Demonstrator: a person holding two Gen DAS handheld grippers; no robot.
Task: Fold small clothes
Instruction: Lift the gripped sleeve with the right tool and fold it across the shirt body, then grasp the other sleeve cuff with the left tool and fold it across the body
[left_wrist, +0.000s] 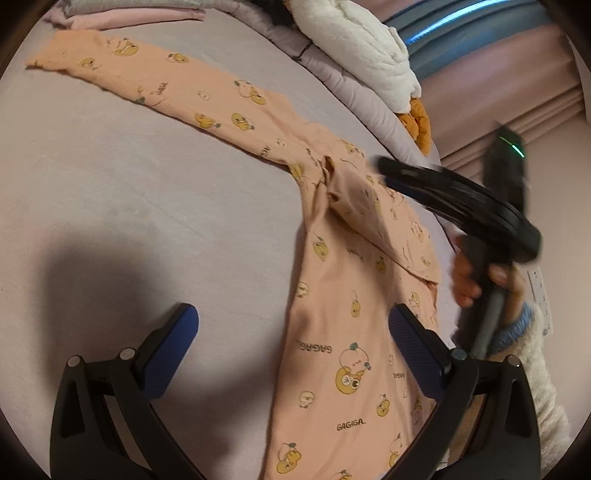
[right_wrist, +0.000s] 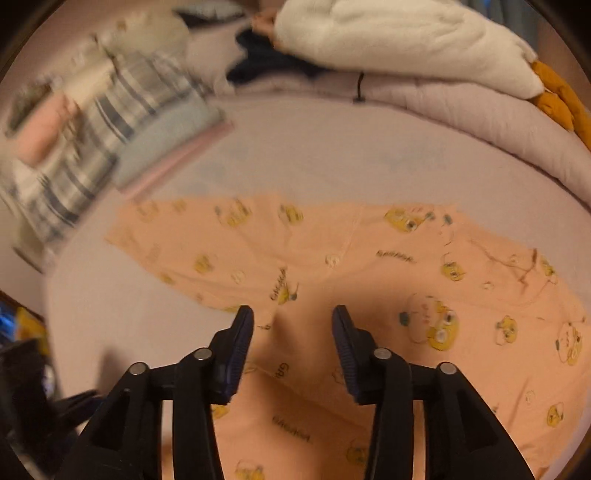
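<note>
The peach pants (left_wrist: 332, 295) lie spread on the bed (left_wrist: 147, 203), one leg stretching away up-left. The right gripper (right_wrist: 292, 314), jaws parted and empty, hovers over the crotch, nearer than the wide-open, empty left gripper (left_wrist: 293, 317).

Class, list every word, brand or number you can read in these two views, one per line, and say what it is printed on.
"GAGIGA": printed repeatedly on the peach garment, clearest in the left wrist view, once upside down.
Same print in the right wrist view: too blurred to read.
No other readable text; the folded pile is blurred.
</note>
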